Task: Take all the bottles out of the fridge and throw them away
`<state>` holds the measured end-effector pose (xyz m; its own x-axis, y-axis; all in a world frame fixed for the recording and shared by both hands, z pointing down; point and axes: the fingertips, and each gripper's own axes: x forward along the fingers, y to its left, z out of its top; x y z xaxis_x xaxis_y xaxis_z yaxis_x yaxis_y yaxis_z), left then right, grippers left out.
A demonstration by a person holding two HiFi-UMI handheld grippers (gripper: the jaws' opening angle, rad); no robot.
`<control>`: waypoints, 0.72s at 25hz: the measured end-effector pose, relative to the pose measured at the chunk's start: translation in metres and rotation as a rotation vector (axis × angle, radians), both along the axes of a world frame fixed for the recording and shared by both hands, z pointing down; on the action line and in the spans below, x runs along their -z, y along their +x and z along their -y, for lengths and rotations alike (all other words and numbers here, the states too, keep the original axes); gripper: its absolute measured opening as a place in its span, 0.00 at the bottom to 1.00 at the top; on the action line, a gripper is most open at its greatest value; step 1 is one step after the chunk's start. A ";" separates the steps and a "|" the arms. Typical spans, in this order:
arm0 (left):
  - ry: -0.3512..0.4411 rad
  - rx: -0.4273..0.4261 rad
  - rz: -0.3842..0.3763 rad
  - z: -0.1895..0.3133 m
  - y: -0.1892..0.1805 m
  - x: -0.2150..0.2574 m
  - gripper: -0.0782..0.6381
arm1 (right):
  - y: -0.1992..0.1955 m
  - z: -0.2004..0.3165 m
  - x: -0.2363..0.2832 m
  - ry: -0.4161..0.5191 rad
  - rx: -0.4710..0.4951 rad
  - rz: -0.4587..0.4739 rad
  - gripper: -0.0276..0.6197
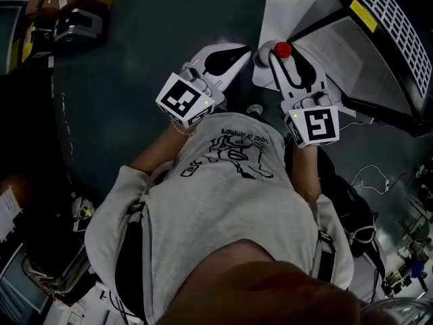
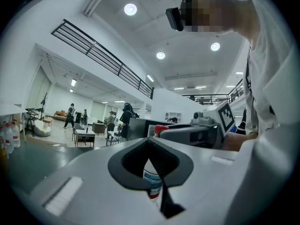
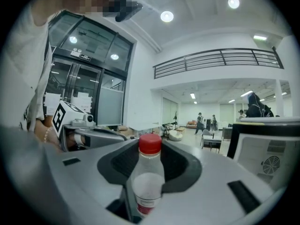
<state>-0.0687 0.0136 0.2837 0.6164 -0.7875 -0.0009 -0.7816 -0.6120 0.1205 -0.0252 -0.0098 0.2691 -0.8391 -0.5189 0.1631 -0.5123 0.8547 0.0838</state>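
Since each bottle already stands upright within jaws, no reach remains: the right hand-held gripper point(image 3: 149, 182) clamps a clear plastic bottle with red cap point(image 3: 150, 165), and alongside it the left hand-held gripper point(image 2: 151, 168) grips a labelled clear bottle point(image 2: 153, 179).

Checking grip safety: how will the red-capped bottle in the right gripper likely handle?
The bottle looks like thin clear plastic, so probably light and easily dented. Its smooth round wall could slip or twist in the right gripper. Tall and narrow, it would likely tip.
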 end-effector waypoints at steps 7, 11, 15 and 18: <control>-0.005 0.037 -0.002 -0.013 -0.042 -0.008 0.12 | -0.041 -0.009 -0.004 -0.029 0.004 -0.005 0.27; -0.013 0.067 -0.004 -0.022 -0.065 -0.013 0.12 | -0.067 -0.018 -0.011 -0.009 0.067 -0.015 0.27; -0.020 0.095 -0.004 -0.029 -0.088 -0.016 0.12 | -0.092 -0.027 -0.014 -0.003 0.109 -0.012 0.27; -0.028 0.121 -0.006 -0.034 -0.101 -0.019 0.12 | -0.105 -0.031 -0.017 -0.012 0.135 -0.016 0.27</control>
<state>-0.1692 0.0476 0.3028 0.5172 -0.8556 0.0187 -0.8486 -0.5099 0.1407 -0.1299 0.0213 0.2863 -0.8984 -0.3994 0.1825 -0.3911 0.9168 0.0809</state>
